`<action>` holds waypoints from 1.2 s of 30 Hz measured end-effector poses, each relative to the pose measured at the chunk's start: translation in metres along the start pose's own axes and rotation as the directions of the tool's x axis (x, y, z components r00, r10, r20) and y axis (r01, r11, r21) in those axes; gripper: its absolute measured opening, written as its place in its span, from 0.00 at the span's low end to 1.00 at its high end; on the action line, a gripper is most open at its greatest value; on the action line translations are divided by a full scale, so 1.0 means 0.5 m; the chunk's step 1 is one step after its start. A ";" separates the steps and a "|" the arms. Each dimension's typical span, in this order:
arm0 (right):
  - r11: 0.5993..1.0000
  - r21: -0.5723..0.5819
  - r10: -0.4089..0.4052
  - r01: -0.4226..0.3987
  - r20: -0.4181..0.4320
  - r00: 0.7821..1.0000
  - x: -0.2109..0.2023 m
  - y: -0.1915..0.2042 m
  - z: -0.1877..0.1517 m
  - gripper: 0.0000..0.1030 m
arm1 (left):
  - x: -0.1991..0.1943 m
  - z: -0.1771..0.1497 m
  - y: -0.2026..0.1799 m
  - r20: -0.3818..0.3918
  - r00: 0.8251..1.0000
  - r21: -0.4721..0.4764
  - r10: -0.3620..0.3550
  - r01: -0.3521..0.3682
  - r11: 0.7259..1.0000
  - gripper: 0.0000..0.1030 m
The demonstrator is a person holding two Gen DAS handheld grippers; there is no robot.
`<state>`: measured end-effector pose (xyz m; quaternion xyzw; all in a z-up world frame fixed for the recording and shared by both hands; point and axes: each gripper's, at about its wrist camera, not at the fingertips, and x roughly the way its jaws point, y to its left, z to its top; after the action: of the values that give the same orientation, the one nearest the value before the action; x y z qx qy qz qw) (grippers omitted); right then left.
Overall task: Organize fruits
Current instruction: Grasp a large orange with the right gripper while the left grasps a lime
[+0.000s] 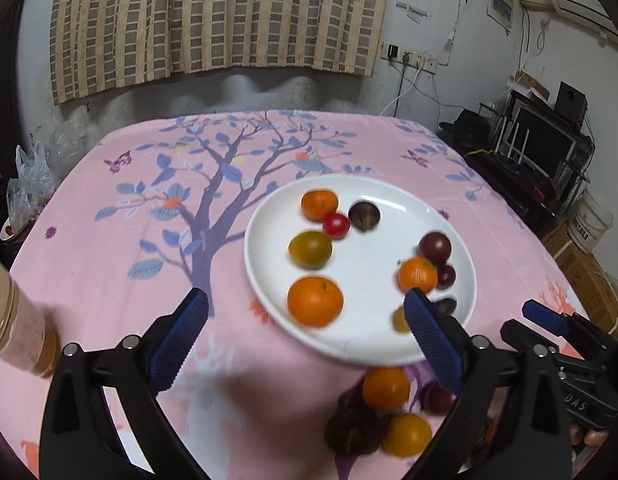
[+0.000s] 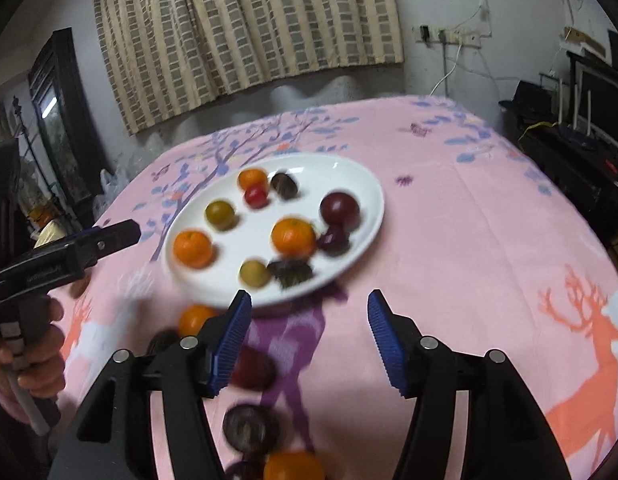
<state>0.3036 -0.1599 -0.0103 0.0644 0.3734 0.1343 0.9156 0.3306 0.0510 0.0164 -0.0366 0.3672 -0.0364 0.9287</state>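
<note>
A white plate [image 1: 361, 336] on the pink tablecloth holds several fruits: oranges [image 1: 315, 300], a green-yellow tomato [image 1: 310, 249], a small red one [image 1: 336, 225] and dark plums [image 1: 435, 247]. My left gripper [image 1: 305, 296] hovers over the plate's near edge, open wide with nothing in its grip. Loose fruit lies in front of the plate: an orange [image 1: 385, 388], a yellow fruit [image 1: 407, 434], a dark rough one [image 1: 351, 432]. My right gripper [image 2: 309, 298] is open over the cloth just short of the plate [image 2: 361, 184], with a dark plum [image 2: 253, 368] by its left finger.
A plastic bottle [image 1: 13, 320] stands at the table's left edge, with plastic bags [image 1: 29, 184] behind it. Shelves with electronics [image 1: 549, 152] stand to the right of the table. A hand [image 2: 33, 360] holds the left gripper's handle.
</note>
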 end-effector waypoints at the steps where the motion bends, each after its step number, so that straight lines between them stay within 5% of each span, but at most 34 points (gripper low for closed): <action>1: 1.000 0.004 0.017 -0.017 -0.012 1.000 -0.006 -0.002 -0.014 0.59 | -0.008 -0.017 0.006 -0.003 1.000 0.003 -0.001 0.001 1.000 0.94; 8: 0.999 -0.024 0.023 -0.024 -0.044 0.999 -0.041 -0.016 -0.100 0.59 | -0.038 -0.123 0.049 -0.057 0.998 -0.019 0.014 -0.016 1.000 0.94; 11: 0.988 0.065 0.148 -0.142 -0.093 0.985 -0.042 -0.041 -0.122 0.50 | -0.054 -0.142 0.052 -0.066 0.998 -0.032 -0.023 0.021 0.999 0.94; 15: 0.982 0.087 0.174 -0.165 -0.110 0.979 -0.045 -0.047 -0.131 0.46 | -0.071 -0.156 0.039 -0.038 0.999 0.021 0.010 -0.009 1.000 0.94; 26: 0.987 0.067 0.156 -0.146 -0.174 0.972 -0.034 -0.032 -0.140 0.45 | -0.068 -0.159 0.023 -0.051 0.998 0.060 0.021 -0.018 0.998 0.94; 29: 0.993 0.019 0.118 -0.117 -0.165 0.979 -0.042 -0.016 -0.142 0.38 | -0.070 -0.159 0.017 -0.050 0.999 0.073 0.018 -0.014 0.997 0.94; 32: 0.995 -0.010 0.096 -0.099 -0.153 0.984 -0.050 -0.002 -0.144 0.34 | -0.072 -0.163 0.007 -0.066 0.998 0.090 -0.025 0.031 0.995 0.94; 36: 0.981 0.115 0.172 -0.158 -0.123 0.977 -0.052 -0.045 -0.145 0.34 | -0.080 -0.182 -0.035 -0.122 0.979 0.173 -0.162 0.182 0.968 0.94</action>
<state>0.2395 -0.1879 -0.0496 0.1339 0.4333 0.1942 0.8698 0.2384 0.0335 -0.0208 0.0192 0.4071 -0.1522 0.9004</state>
